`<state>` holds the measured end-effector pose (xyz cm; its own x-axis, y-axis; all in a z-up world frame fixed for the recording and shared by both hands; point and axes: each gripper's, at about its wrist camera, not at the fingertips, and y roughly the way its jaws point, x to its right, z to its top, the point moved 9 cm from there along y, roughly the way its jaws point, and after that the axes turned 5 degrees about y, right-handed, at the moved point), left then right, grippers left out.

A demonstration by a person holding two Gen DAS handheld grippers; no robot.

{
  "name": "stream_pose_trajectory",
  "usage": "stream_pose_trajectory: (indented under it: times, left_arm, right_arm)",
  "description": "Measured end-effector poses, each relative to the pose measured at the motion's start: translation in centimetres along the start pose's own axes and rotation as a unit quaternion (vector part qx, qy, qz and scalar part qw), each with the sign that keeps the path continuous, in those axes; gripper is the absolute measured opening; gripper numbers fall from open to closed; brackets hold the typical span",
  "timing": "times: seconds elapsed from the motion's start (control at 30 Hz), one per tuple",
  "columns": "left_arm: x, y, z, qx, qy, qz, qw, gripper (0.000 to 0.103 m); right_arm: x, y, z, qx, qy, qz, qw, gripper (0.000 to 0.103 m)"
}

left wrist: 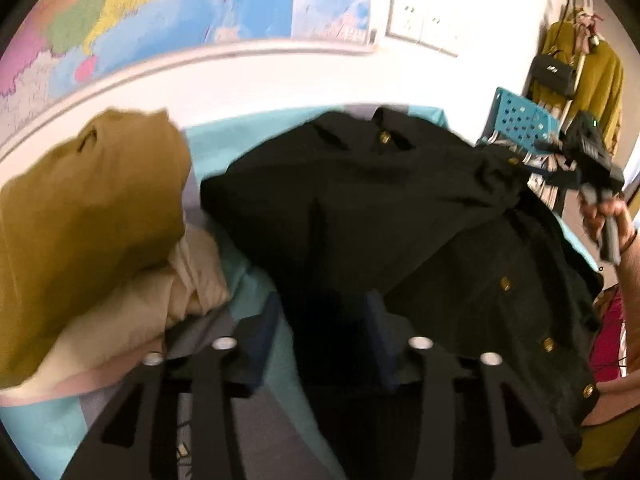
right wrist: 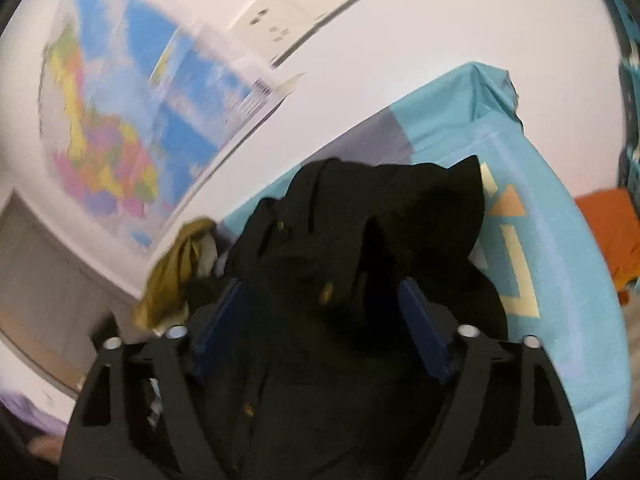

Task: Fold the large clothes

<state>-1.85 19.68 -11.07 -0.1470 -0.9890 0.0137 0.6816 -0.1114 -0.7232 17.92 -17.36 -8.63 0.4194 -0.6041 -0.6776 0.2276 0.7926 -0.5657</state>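
On the far left of my left-hand view, an ochre garment [left wrist: 92,208] sits folded on top of a cream one [left wrist: 132,320], both stacked on the teal sheet [left wrist: 224,136] against the wall with the map [left wrist: 160,4]. Just to the right of that pile lies the big black coat [left wrist: 360,208] with brass buttons [left wrist: 505,283], bunched in rough folds across the middle of the sheet and trailing off toward the near right. My left tongs [left wrist: 322,332] sit at the near edge of the coat, blades part-way apart with dark cloth showing between them; the picture is too blurred and dark for me to tell whether the pads bite the cloth or only straddle it. Further right my other hand [left wrist: 604,220] holds the right tongs [left wrist: 588,152] up in the air beside the coat's right shoulder, in front of a turquoise crate [left wrist: 520,120] and a mustard top on a rack [left wrist: 600,80].

From the right-hand camera, my right tongs [right wrist: 324,316] stand spread wide over the black heap, nothing pinched by the blue pads [right wrist: 420,320]. An orange cloth [right wrist: 612,232] lies beyond the sheet on the far right.
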Motion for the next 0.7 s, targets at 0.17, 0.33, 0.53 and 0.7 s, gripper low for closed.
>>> stream_pose_trajectory:
  times: [0.17, 0.33, 0.53, 0.7]
  left_arm:
    - [2.3, 1.5, 2.3, 0.006, 0.038, 0.003, 0.9993, 0.054]
    - [3.0, 5.2, 2.1, -0.029, 0.057, 0.016, 0.9978, 0.038]
    - [0.3, 5.2, 1.1, -0.045, 0.011, 0.034, 0.9984, 0.038]
    - [0.7, 3.8, 1.0, -0.04, 0.017, 0.026, 0.9987, 0.053]
  right_arm:
    - [0.3, 1.9, -0.9, -0.001, -0.093, -0.102, 0.99, 0.089]
    - [-0.4, 3.2, 0.9, -0.02, -0.097, -0.086, 0.991, 0.012]
    - [0.6, 2.7, 5.6, 0.02, -0.045, -0.064, 0.997, 0.009]
    - [4.1, 5.5, 3.6, -0.031, -0.025, -0.102, 0.994, 0.037]
